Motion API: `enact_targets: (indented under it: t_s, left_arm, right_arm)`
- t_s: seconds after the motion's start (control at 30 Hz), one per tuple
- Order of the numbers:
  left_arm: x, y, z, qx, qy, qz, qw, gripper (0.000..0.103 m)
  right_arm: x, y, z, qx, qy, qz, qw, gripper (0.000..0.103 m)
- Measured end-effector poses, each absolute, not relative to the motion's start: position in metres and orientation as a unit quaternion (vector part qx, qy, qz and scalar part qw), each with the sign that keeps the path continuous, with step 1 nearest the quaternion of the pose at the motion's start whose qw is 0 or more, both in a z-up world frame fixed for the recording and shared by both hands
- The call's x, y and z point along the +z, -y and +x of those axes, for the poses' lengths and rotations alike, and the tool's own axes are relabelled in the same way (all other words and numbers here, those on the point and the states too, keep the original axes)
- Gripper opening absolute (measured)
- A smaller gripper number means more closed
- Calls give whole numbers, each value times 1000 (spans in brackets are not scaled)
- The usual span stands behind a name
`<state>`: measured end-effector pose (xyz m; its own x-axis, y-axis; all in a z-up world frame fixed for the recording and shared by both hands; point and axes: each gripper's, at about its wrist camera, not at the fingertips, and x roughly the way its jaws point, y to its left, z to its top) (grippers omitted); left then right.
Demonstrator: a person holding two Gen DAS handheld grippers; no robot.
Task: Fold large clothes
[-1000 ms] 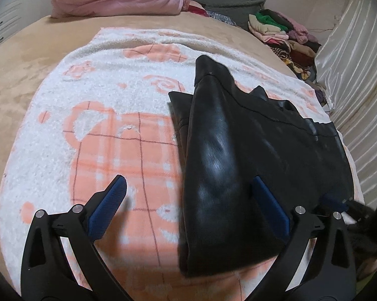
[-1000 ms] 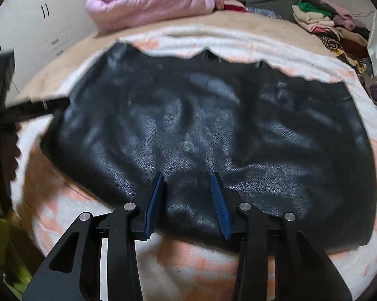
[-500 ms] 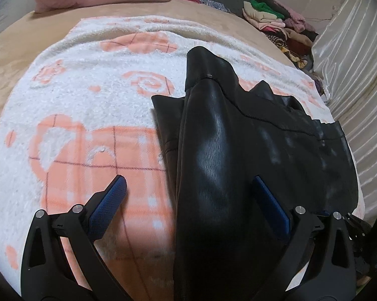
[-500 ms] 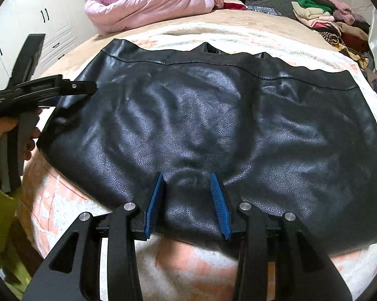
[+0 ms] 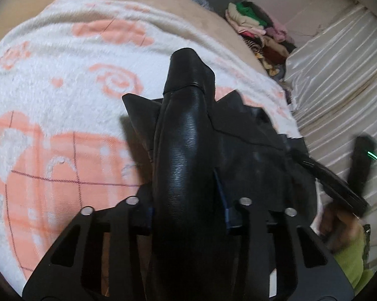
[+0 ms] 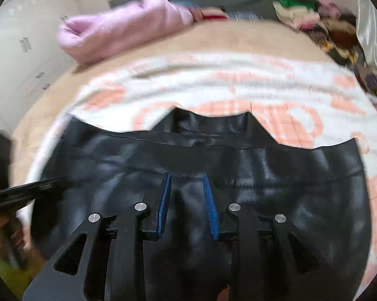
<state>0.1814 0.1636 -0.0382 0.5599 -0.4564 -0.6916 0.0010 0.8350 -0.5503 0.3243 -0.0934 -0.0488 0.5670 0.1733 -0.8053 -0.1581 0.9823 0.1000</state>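
Your left tool [image 5: 186, 195] closes on the jacket's [image 5: 251, 155] sleeve [image 5: 186, 150]; right tool [image 6: 187, 203], narrowing, seemingly pinches leather. Slick leather may slip mid-fold.

Black garment [image 5: 186, 150] looks like leather, smooth and glossy w/ fine grain. Blanket [image 5: 63, 57] under it is fluffy, rough terry cloth. Curtain [image 5: 339, 80] at right is shiny satin. Gripper pads [image 6: 209, 200] are ribbed blue rubber; arms matt black plastic.
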Motion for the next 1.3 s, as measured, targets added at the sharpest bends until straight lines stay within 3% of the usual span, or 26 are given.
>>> enact_targets:
  t_s: [0.07, 0.3, 0.4, 0.47, 0.57, 0.77, 0.87, 0.9, 0.93, 0.97, 1.07, 1.3]
  left_arm:
    - [-28, -161, 180, -147, -443, -251, 848, 23]
    - [-4, -148, 187, -161, -445, -218, 853, 20]
    - [5, -143, 190, -163, -449, -201, 855, 20]
    - [8, -141, 190, -164, -450, -193, 857, 20]
    - [10, -139, 193, -162, -453, -183, 857, 20]
    - [12, -138, 196, -158, -460, -184, 854, 19]
    - [16, -137, 195, -157, -461, -187, 853, 17]
    - [18, -136, 195, -156, -461, -187, 853, 17]
    - [20, -135, 196, -156, -461, -189, 853, 15]
    - [24, -133, 197, -160, -458, -192, 853, 15]
    - [44, -120, 199, -175, -446, -189, 857, 15]
    - [105, -42, 216, -219, -416, -143, 871, 21]
  right_arm:
    - [-76, 95, 341, 83, -495, 12, 865, 25]
    - [-82, 98, 337, 86, -479, 9, 874, 25]
    - [-41, 88, 286, 144, -413, -1, 899, 41]
    - [-19, 71, 238, 193, -362, -21, 912, 91]
    - [-11, 35, 175, 229, -311, -93, 918, 96]
    - [-59, -55, 118, 204, -238, -293, 904, 97]
    - [-78, -79, 117, 156, -187, -366, 898, 90]
    - [-81, -81, 119, 149, -174, -379, 897, 79]
    - [-79, -79, 118, 161, -172, -376, 896, 54]
    - [-73, -74, 116, 177, -169, -364, 899, 39]
    - [-51, -57, 111, 163, -136, -349, 913, 26]
    - [19, 22, 117, 121, -112, -253, 953, 20]
